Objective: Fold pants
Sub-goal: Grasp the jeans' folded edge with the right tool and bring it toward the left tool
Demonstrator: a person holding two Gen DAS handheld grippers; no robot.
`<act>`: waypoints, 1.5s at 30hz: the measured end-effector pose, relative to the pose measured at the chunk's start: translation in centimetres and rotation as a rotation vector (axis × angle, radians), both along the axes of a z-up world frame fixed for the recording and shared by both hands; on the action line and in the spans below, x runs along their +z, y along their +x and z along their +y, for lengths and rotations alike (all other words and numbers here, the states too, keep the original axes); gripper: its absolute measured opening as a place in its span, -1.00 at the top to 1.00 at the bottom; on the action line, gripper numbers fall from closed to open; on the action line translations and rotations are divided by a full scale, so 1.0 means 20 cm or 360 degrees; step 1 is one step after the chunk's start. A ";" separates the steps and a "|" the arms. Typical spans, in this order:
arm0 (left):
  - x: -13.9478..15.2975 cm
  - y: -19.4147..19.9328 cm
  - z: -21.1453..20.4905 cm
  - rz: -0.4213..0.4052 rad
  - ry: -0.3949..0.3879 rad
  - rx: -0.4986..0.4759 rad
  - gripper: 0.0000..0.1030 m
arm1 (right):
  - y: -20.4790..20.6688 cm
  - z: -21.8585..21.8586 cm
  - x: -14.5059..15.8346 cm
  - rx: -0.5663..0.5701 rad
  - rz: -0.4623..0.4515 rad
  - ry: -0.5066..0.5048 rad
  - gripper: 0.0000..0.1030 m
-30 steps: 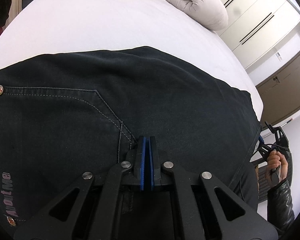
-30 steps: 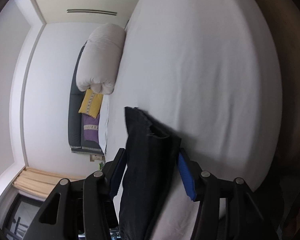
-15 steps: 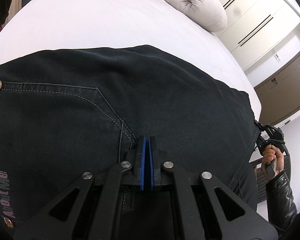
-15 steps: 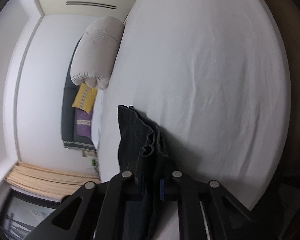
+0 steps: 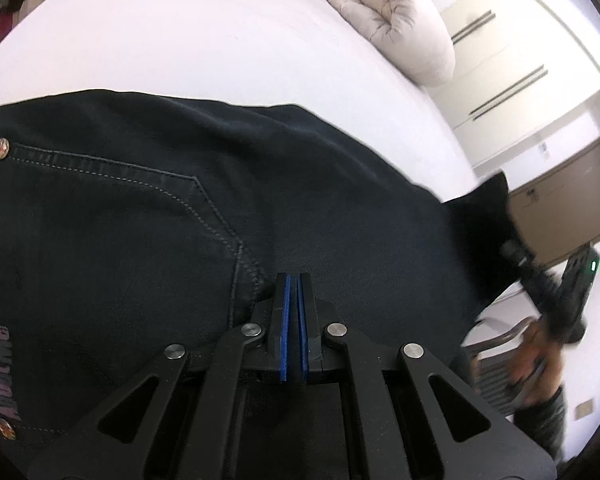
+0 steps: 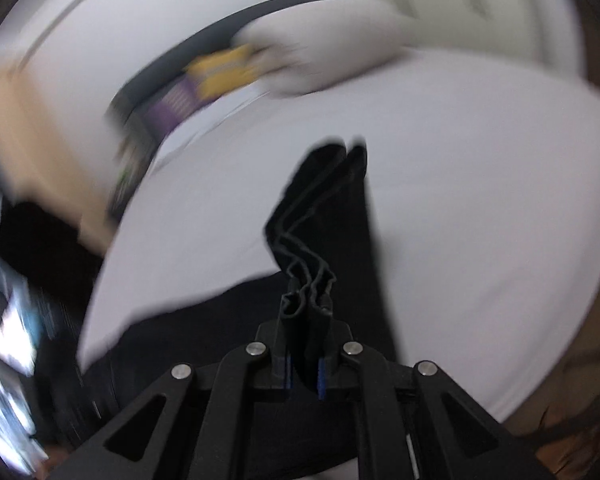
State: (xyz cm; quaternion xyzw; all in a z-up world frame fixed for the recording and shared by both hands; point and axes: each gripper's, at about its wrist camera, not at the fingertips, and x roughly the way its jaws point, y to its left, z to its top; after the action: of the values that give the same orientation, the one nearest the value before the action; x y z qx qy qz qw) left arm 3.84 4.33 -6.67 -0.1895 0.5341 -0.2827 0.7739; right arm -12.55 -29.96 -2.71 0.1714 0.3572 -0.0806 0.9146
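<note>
across the white bed (image 5: pixel 220 40) lie the dark pants (image 5: pixel 300 208), seat side up, with a back pocket (image 5: pixel 100 232), a copper rivet (image 5: pixel 1 146) at its corner and a small printed label (image 5: pixel 0 368) showing at the left of the left wrist view. the waist end lies near this camera and the legs run away to the right, where the far end of the cloth is raised off the sheet.

the left tool (image 5: pixel 291 280) is closed to a thin slit, its blue pads almost touching, tip resting at the pocket's lower corner; whether it pinches a fold of denim or merely presses on it cannot be told. the right tool (image 6: pixel 305 312) is clamped on the leg hems (image 6: pixel 308 280), several stacked layers of edge standing up between its fingers, the cloth hanging from it down toward the bed. that view is heavily blurred, so the right tool looks to be in motion.

as a judgement: the legs seem already laid one on the other, since the hems are bunched together in one grip. the fold of hem end toward waist looks just begun and not yet laid down. left to do: bring the hems over to the waist, set them down, smooth, and perhaps fold once more.

beyond the pants, a rolled pale duvet (image 5: pixel 392 24) sits at the bed's far end, with white wardrobe doors (image 5: pixel 512 60) and a brown door (image 5: pixel 568 204) behind.
</note>
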 end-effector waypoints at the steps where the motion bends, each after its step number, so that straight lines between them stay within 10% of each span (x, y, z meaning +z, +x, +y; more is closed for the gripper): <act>1: 0.00 0.01 0.00 0.0017 -0.0042 0.0005 0.94 | 0.04 0.15 -0.02 0.0100 0.0049 -0.0100 0.81; 6: 0.03 0.03 -0.02 0.0099 -0.0224 -0.0024 0.88 | 0.17 0.57 -0.28 0.0328 0.0283 -0.0449 0.80; 8: 0.03 0.05 -0.03 0.0129 -0.0269 -0.0026 0.55 | 0.16 0.61 -0.31 0.0315 0.0298 -0.0522 0.80; 10: 0.03 0.07 -0.05 0.0170 -0.0335 -0.0003 -0.41 | 0.15 0.62 -0.29 0.0309 0.0296 -0.0551 0.80; 12: 0.03 0.10 -0.07 0.0205 -0.0403 -0.0004 -0.49 | 0.13 0.64 -0.26 0.0316 0.0280 -0.0613 0.80; 27: -0.01 0.21 -0.22 0.0436 -0.0525 -0.0081 -0.44 | 0.03 1.04 -0.10 0.0609 0.0127 -0.0769 0.80; 31: -0.03 0.25 -0.23 0.0465 -0.0453 -0.0114 0.56 | 0.02 1.13 -0.10 0.0687 0.0129 -0.0787 0.80; 34: -0.02 0.28 -0.19 0.0431 -0.0383 -0.0139 0.86 | 0.02 1.23 -0.11 0.0769 0.0132 -0.0816 0.80; 45: -0.01 0.31 -0.05 0.0324 -0.0240 -0.0122 0.88 | 0.12 1.34 -0.14 0.0915 0.0200 -0.0828 0.80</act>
State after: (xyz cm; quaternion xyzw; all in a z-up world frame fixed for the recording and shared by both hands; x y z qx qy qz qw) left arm 9.99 3.31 -6.96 -0.2543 0.5938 -0.3308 0.6880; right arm -10.08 -3.21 -5.50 -0.1786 0.4136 0.0807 0.8891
